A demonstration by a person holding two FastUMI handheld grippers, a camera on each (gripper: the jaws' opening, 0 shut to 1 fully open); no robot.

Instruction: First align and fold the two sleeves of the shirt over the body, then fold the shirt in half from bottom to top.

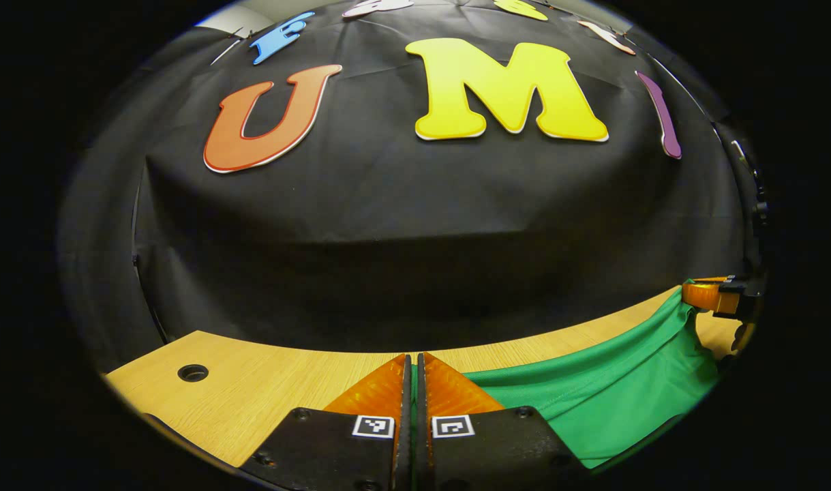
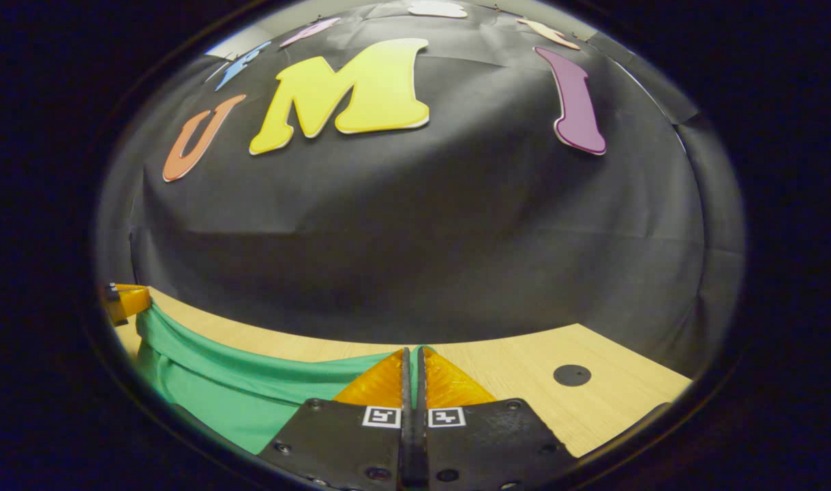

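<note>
Stretching between them, green shirt (image 1: pixel 592 402) pinched by closed left gripper (image 1: pixel 414 361); right gripper (image 2: pixel 413 356) likewise clamped on its edge

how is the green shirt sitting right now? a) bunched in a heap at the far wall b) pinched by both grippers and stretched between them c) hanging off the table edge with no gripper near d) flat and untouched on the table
b: the left gripper and the right gripper each have their fingers closed on an edge of the green shirt, which spans taut between them above the wooden table.
</note>
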